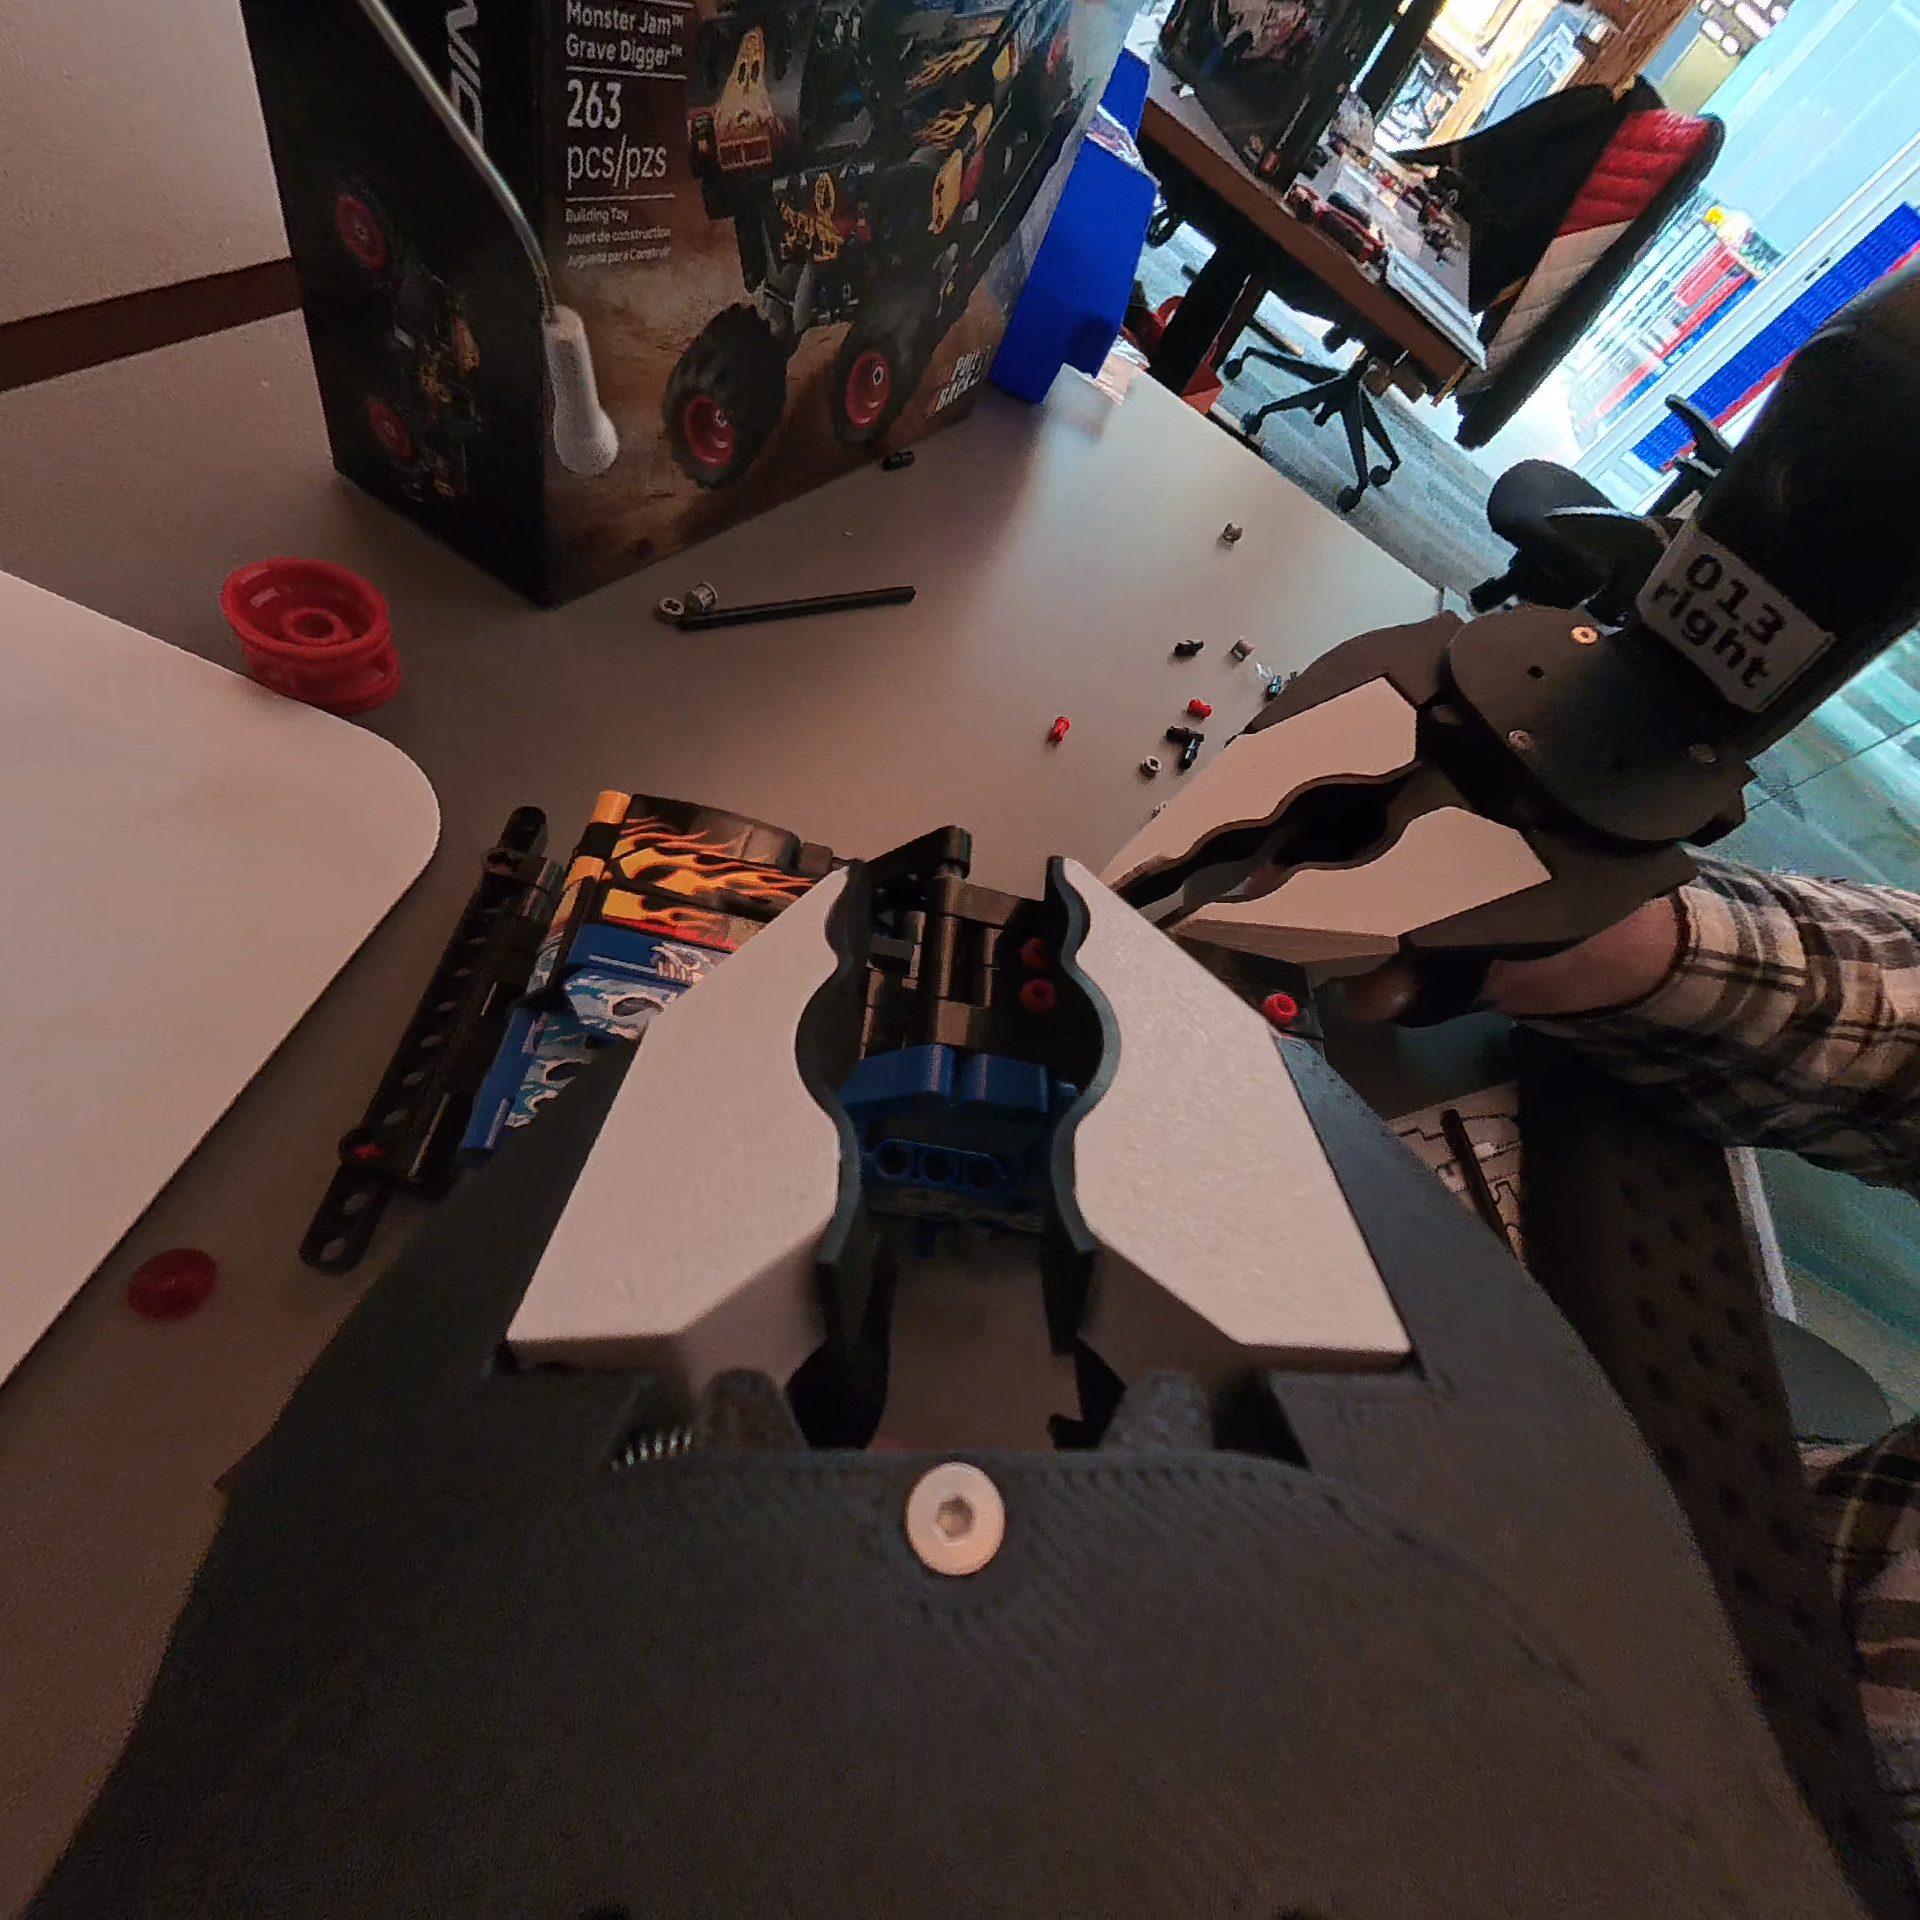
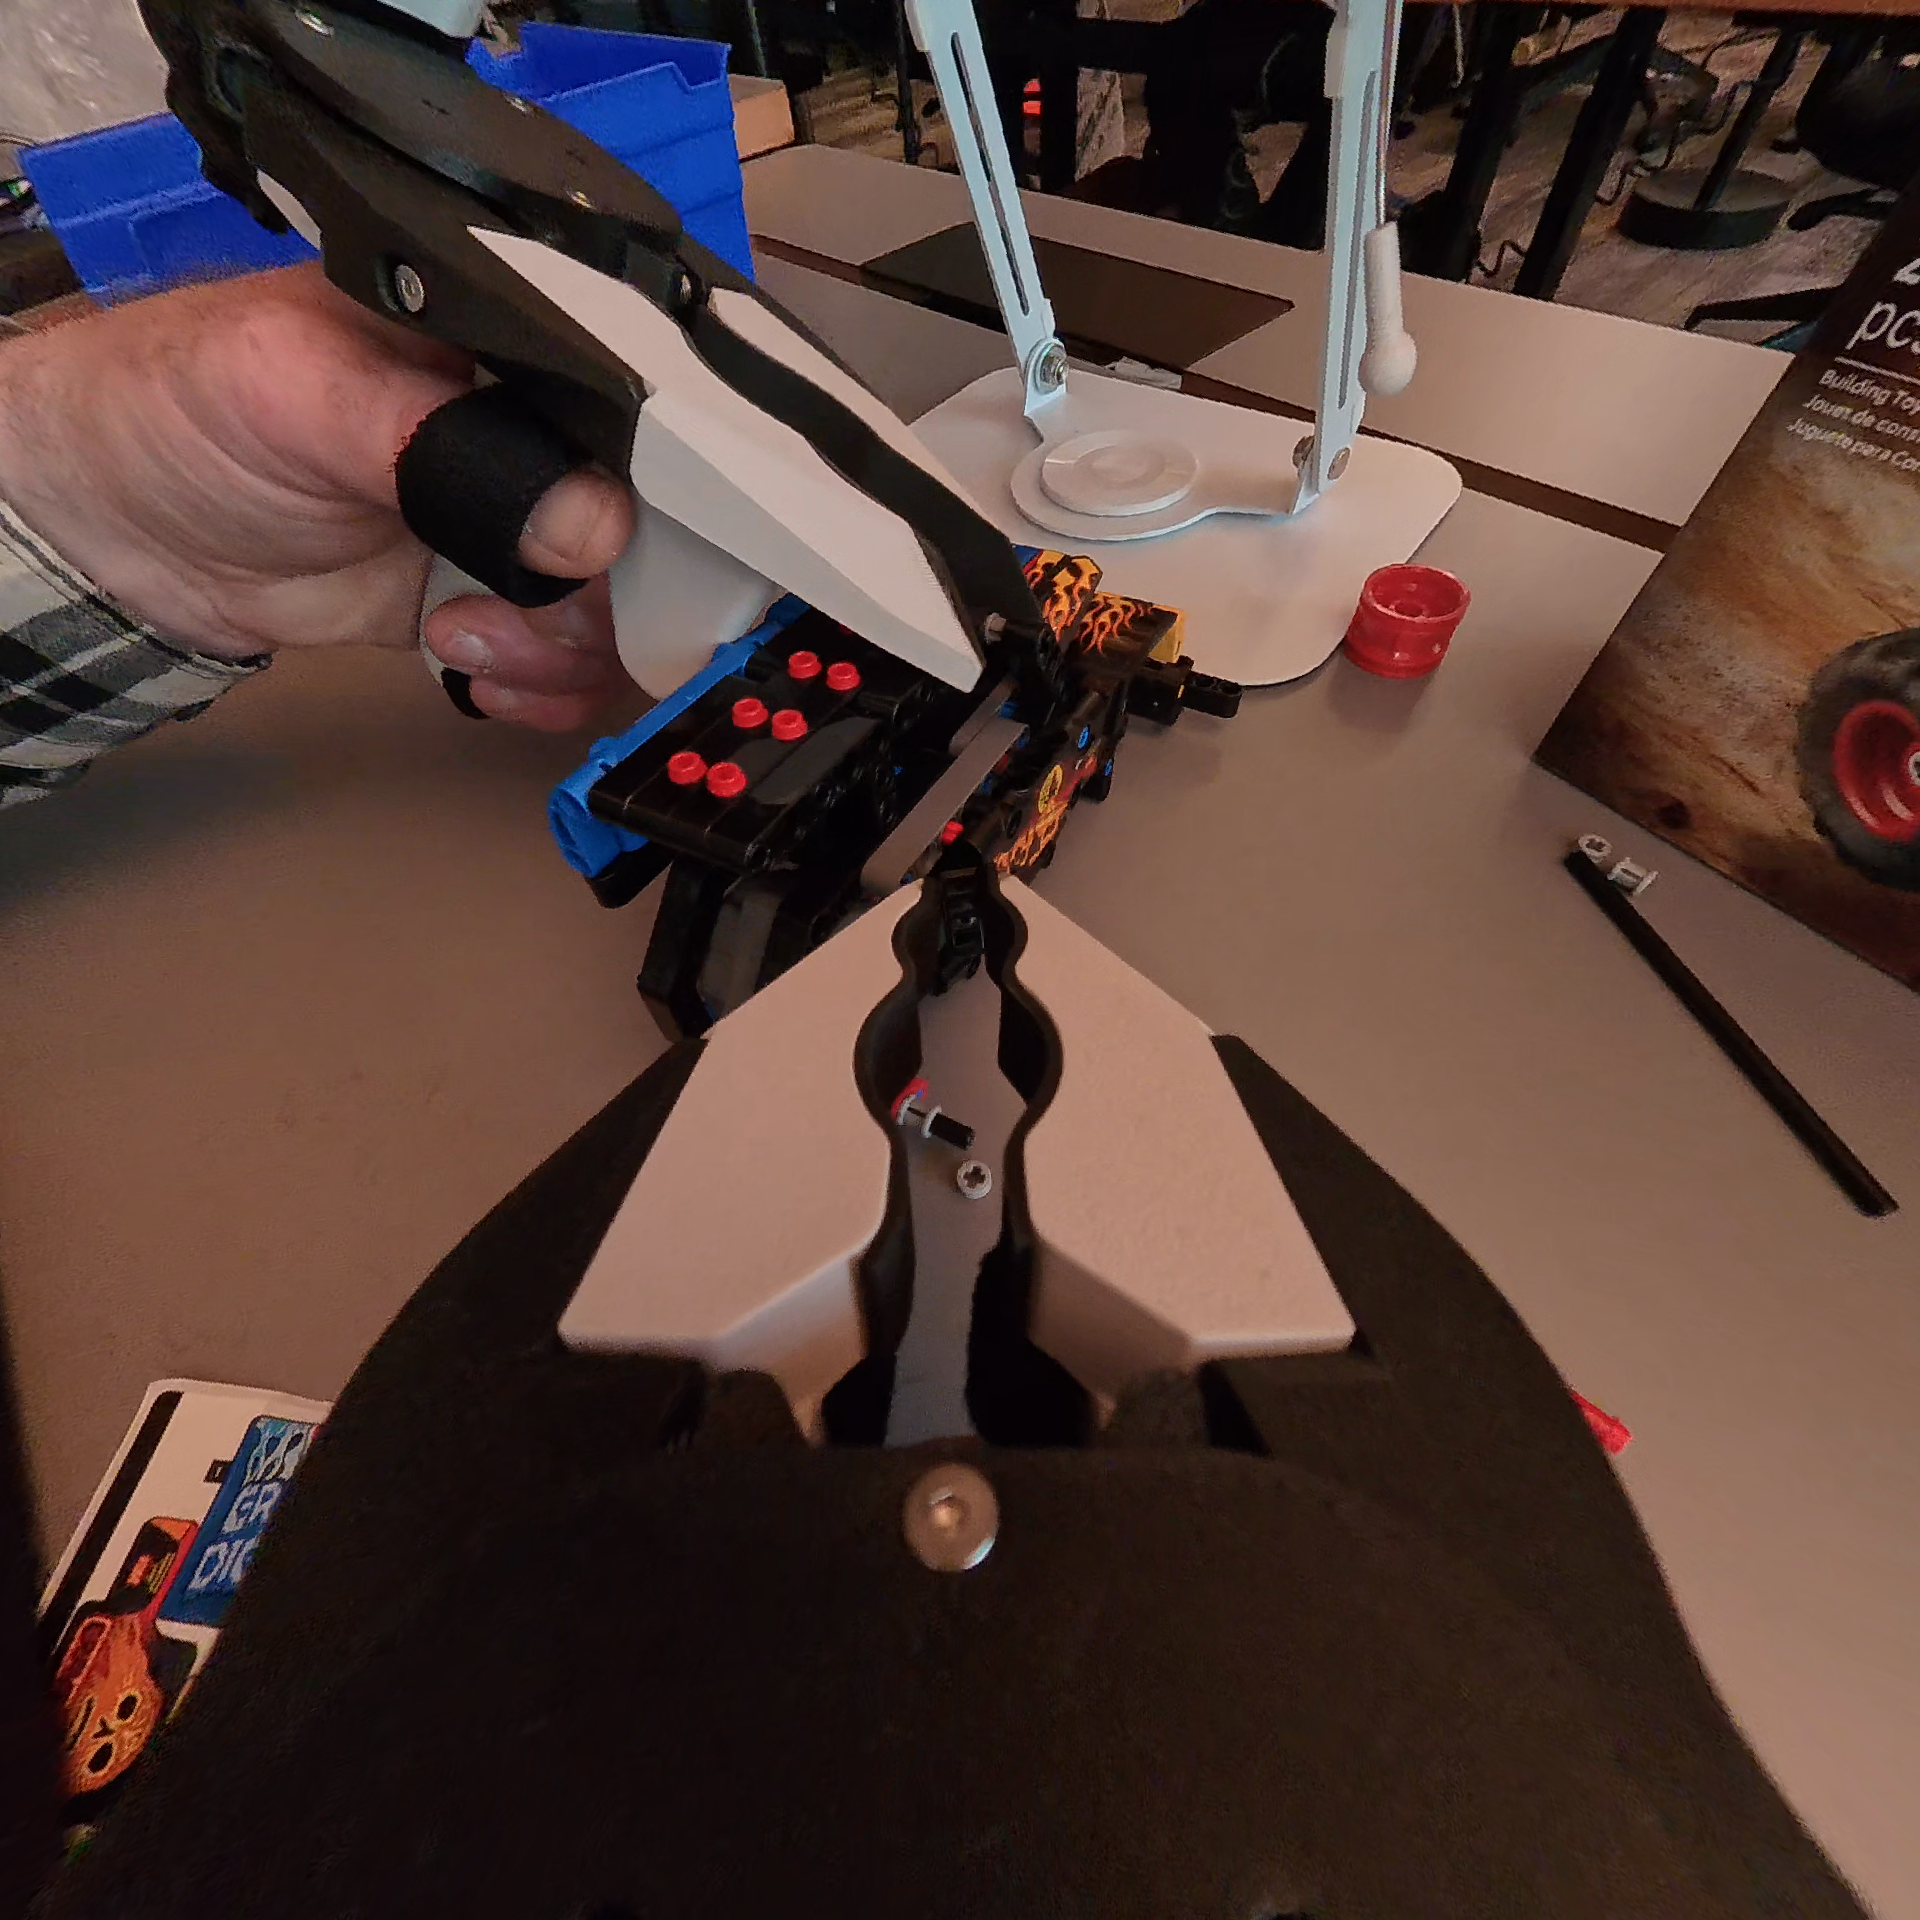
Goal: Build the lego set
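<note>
— Lego truck chassis [image 2: 831, 769], the black and blue one with flame-printed panels, lies on its side on the grey counter [image 2: 312, 1039], just in front of the white lamp base [image 2: 1247, 561].

— Why is the left gripper [image 1: 956, 894] clamped over it like that?

— To steady it, I'd say. Its jaws sit partly apart, closed around the black frame with the blue beam between them, so the model can't slide while the other hand works.

— And the right gripper [image 2: 961, 914]?

— Nearly closed, pinching a small black connector piece [image 2: 956, 935] at its very tips, right against the flame-panelled edge of the chassis. It looks like that part is being pressed into the frame, though I can't see the hole it's meant for.

— Spare parts?

— Plenty. A red wheel rim [image 2: 1403, 621] stands at the edge of the lamp base, a long black axle [image 2: 1725, 1039] lies beside the product box [image 1: 644, 270], and small pins [image 1: 1184, 727] are scattered on the counter near the right gripper. The instruction booklet [image 2: 177, 1538] lies close to the person, by the counter's near edge.

— Far along?

— Body mostly together, I'd judge; no wheels on yet.
</note>
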Available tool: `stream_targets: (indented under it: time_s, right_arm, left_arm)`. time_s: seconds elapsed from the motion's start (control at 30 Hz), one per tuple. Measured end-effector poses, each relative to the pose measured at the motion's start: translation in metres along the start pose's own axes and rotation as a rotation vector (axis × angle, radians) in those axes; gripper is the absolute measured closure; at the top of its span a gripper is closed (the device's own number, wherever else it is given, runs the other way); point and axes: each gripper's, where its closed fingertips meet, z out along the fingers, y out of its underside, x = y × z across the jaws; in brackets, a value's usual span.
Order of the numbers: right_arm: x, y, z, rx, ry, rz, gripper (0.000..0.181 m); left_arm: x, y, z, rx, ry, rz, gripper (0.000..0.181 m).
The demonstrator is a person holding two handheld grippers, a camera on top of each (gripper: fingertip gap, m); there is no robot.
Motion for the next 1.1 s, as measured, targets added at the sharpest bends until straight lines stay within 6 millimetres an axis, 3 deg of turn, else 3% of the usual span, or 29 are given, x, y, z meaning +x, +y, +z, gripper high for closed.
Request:
stream_targets:
  time_s: [0.57, 1.1]
  right_arm:
    - [-0.0036, 0.0022, 0.0027, -0.032, -0.169, 0.161, 0.175]
    - [-0.0032, 0.0043, 0.0055, -0.059, -0.152, -0.047, 0.174]
  left_arm:
    - [-0.0003, 0.0010, -0.0018, 0.019, 0.038, -0.030, 0.146]
    - [0.0001, 0.0016, -0.0021, 0.024, 0.054, -0.041, 0.146]
